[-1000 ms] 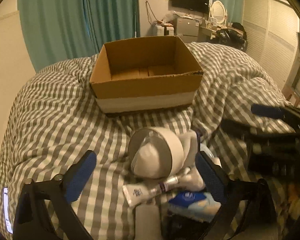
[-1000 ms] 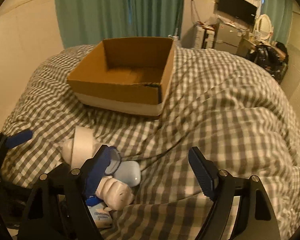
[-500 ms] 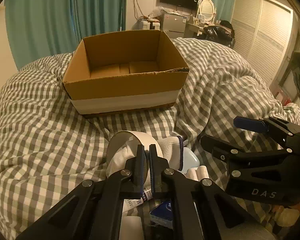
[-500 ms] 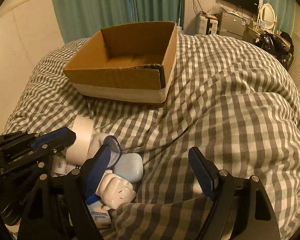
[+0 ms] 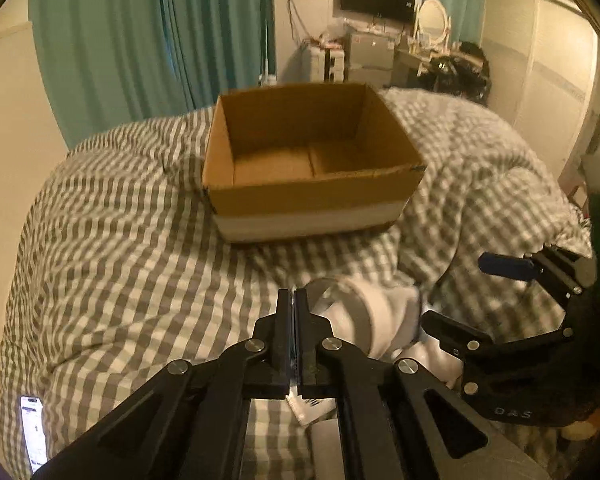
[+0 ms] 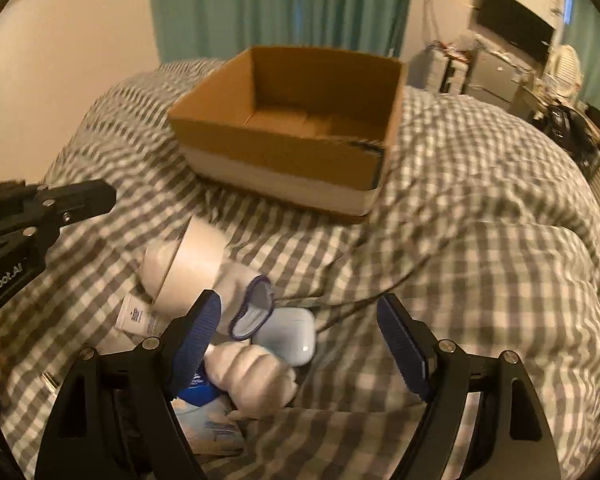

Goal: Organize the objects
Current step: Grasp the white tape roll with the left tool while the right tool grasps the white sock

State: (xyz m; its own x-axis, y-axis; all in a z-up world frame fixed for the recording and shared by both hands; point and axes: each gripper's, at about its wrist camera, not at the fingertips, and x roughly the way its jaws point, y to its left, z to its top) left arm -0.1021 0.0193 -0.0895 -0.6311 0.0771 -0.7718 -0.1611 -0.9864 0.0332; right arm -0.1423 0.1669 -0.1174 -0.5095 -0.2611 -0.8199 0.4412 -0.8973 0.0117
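Left gripper (image 5: 293, 300) pinched empty; cardboard box (image 5: 312, 168) holds nothing visible.

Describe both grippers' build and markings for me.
Left gripper: matte black angular linkage arms with silver screw heads; white lettering ending "Robot.AI" on its side. Right gripper: same black frame and screws, ribbed blue finger pads, "DAS" on its body. No cables or sleeves visible.

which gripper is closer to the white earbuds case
Right. The open right gripper hangs just above the earbuds case, which shows between its fingers; the shut left gripper is off to the case's left.
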